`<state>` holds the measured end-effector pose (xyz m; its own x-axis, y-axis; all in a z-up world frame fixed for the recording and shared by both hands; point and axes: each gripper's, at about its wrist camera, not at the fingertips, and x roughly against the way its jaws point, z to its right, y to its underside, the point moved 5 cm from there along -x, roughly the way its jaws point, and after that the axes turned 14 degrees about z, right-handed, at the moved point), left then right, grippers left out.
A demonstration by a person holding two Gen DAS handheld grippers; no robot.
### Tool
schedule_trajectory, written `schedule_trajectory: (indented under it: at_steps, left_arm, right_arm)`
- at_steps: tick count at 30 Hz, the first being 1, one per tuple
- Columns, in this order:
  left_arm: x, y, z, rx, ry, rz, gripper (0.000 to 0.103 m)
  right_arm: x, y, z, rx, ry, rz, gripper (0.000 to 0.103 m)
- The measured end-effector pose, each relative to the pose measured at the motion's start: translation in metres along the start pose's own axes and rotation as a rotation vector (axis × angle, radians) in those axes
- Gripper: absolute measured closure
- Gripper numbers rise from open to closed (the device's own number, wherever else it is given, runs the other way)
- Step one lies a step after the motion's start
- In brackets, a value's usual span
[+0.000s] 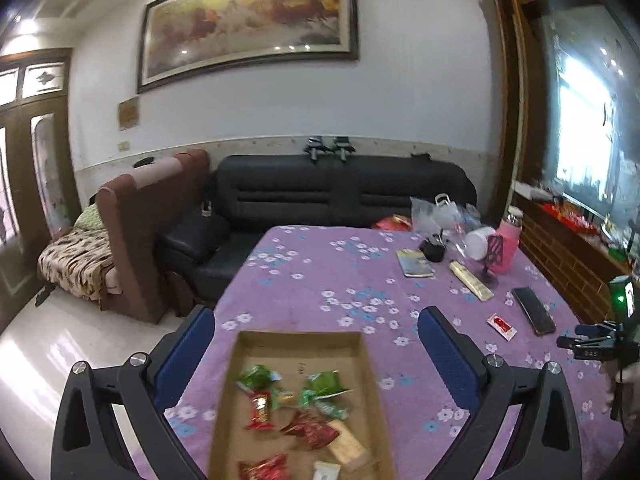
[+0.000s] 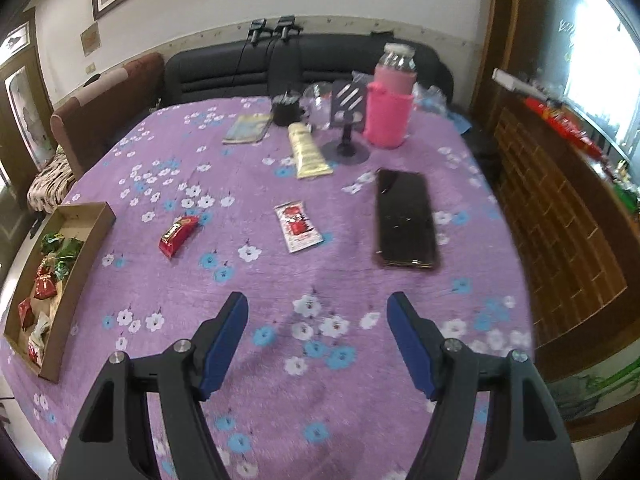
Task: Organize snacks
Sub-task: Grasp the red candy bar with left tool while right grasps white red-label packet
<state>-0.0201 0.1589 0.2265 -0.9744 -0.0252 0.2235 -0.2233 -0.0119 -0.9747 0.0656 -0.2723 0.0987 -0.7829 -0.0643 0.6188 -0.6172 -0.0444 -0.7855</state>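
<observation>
where the purple flowered tablecloth (image 2: 360,400) covers the table, a black sofa (image 1: 344,192) and a brown armchair (image 1: 136,224) stand behind it under a framed painting (image 1: 248,24). a shallow cardboard tray (image 1: 298,342) sits near the table's left edge, holding green, red and gold wrapped snacks (image 1: 308,412). the left gripper (image 1: 316,316) hangs above the tray with its blue-padded fingers spread wide to either side of it, holding nothing. the right gripper (image 2: 318,306) hovers over bare cloth, equally wide and empty. ahead of it lie a red snack bar (image 2: 179,235), apart from the tray, and a red-and-white sachet (image 2: 298,227) just left of a black phone (image 2: 404,219). farther back stand a pink-sleeved bottle (image 2: 390,108), a gold packet (image 2: 308,151) and a small dark stand (image 2: 347,128).
</observation>
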Motion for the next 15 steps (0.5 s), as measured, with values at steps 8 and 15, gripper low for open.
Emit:
schedule_trajectory:
  at_steps: [8, 15]
  left_arm:
    - [-0.078, 0.011, 0.075, 0.035, 0.158, -0.158, 0.001]
    - [-0.177, 0.085, 0.155, -0.041, 0.230, -0.426, 0.031]
  right_arm:
    - [-0.063, -0.014, 0.004, -0.067, -0.027, -0.013, 0.032]
    - [-0.128, -0.028, 0.013, -0.110, -0.006, -0.060, 0.033]
